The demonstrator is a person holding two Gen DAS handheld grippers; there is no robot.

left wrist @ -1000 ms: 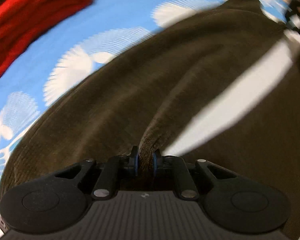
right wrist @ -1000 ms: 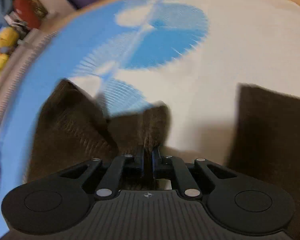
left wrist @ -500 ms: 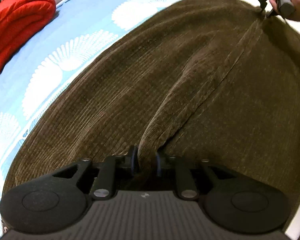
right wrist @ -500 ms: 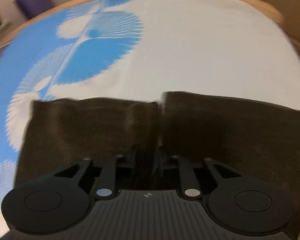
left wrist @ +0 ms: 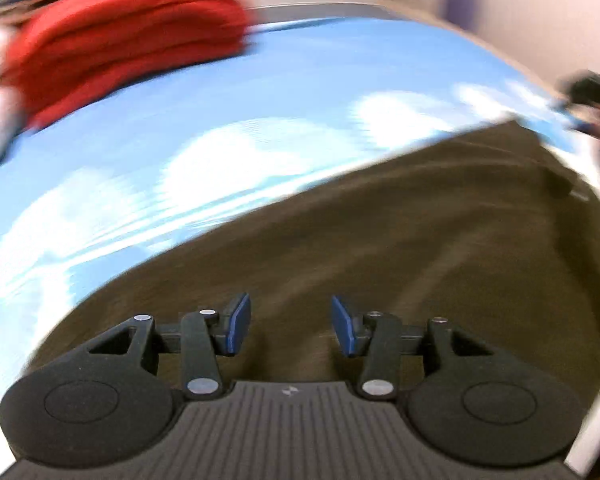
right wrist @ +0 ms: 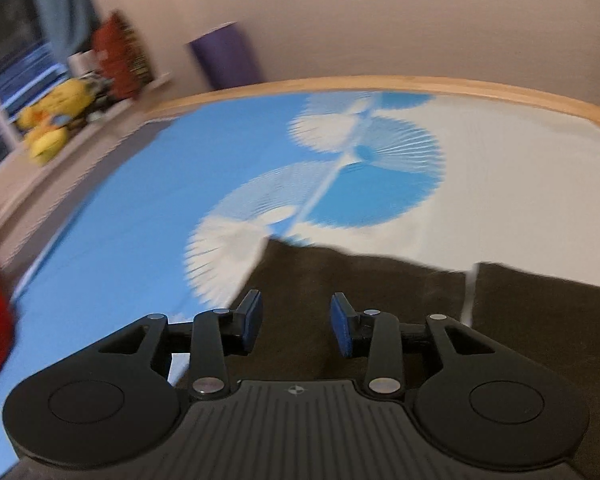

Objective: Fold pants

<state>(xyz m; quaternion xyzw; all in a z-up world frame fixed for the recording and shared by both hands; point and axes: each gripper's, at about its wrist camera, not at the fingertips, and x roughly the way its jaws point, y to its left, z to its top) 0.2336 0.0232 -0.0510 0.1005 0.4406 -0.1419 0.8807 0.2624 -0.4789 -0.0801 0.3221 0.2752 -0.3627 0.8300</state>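
1. Grippers first: left gripper [left wrist: 291,326] has its jaws opening, blue pads [left wrist: 236,324] well apart, nothing between them, only brown cloth below. It grips nothing.
2. Right gripper [right wrist: 296,330], same story: jaws opening, pads [right wrist: 252,326] apart, gap empty, cloth under it but not pinched.
3. Pants [left wrist: 380,260] lie flat on the bed [left wrist: 260,100], dark brown, ribbed-looking, heavy blur in left view. They fill the near and right part of that view.
4. Right view shows two hem ends [right wrist: 360,280] side by side, a thin slit of sheet between them, so the legs look laid parallel, not stacked yet. Exact layering can't be told.
5. Step in hand, by my read: release after laying the pants out, both claws letting go and clear of the cloth.
6. Next move probably calls for a fresh grasp, pads closed on an edge at each end, then one leg carried over the other or hems brought toward the waist. Both hands would need to travel together so the cloth stays flat.
7. Further off in left view: red blanket [left wrist: 120,32] folded at the bed's far side, well apart from the pants. The other gripper shows at right edge, blurred.
8. Far in right view: wood bed rim [right wrist: 380,82], purple thing [right wrist: 228,56] by the wall, yellow toys [right wrist: 56,116] on a sill. None of it in the way.
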